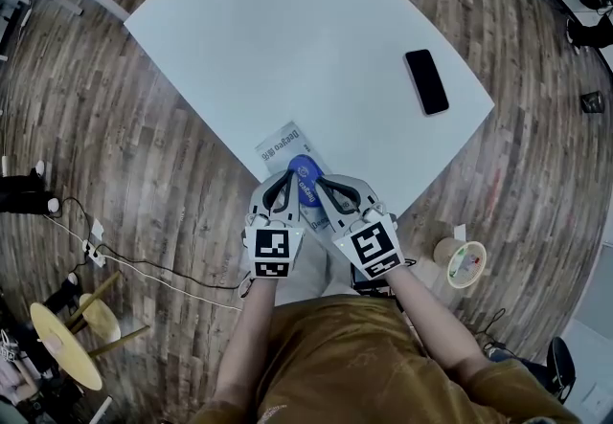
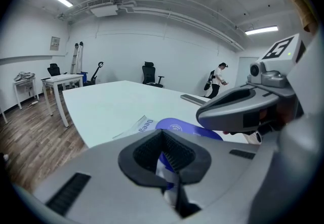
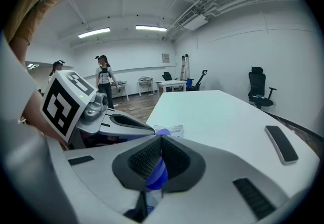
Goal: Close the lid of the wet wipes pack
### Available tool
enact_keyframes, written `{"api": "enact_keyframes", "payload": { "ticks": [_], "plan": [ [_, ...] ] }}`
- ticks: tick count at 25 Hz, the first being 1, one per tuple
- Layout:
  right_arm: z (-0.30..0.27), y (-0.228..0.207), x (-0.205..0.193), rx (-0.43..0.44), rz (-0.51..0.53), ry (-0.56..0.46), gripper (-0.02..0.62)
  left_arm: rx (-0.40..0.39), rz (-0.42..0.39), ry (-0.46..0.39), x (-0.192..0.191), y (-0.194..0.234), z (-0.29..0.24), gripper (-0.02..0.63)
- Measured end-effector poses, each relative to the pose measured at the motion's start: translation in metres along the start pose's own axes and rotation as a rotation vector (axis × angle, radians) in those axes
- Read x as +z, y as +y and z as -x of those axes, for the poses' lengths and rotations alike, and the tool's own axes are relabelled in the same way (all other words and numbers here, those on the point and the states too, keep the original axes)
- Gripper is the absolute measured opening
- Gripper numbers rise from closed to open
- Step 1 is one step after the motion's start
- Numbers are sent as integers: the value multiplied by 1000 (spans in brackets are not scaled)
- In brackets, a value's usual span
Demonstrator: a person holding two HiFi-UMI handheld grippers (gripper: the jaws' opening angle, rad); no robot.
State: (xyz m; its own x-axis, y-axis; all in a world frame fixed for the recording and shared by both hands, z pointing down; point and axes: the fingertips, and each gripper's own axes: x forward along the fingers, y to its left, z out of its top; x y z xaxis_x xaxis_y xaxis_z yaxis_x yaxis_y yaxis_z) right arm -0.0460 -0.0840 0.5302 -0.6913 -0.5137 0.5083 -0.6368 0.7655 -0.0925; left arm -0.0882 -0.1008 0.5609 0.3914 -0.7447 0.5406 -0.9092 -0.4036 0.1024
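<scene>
Left gripper (image 2: 163, 136) pinched shut on wipes pack (image 1: 281, 145) edge; right gripper (image 3: 161, 139) clamped on its blue lid (image 1: 304, 173). Pack print reads "Dee…", rest unreadable. Pack sits at white table (image 1: 287, 30) edge.

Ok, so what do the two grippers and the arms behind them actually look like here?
The left gripper and right gripper are both pale grey plastic, with black ribbed pads lining V-shaped jaws. Each carries a white cube printed with black square markers. No cables show on them. The person wears an ochre-brown top; the forearms are uncovered.
</scene>
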Motion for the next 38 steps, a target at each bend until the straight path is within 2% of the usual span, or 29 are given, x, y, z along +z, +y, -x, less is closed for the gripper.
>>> {"api": "enact_keyframes", "payload": {
  "ticks": [33,38],
  "plan": [
    [-22,-13,-38,-33,-10,123,9,-2,13,21,-10,5,-6,6],
    [-26,-17,-45,-47,-3,170,9,-5,17,31,-12,7,-6,6]
  ]
}}
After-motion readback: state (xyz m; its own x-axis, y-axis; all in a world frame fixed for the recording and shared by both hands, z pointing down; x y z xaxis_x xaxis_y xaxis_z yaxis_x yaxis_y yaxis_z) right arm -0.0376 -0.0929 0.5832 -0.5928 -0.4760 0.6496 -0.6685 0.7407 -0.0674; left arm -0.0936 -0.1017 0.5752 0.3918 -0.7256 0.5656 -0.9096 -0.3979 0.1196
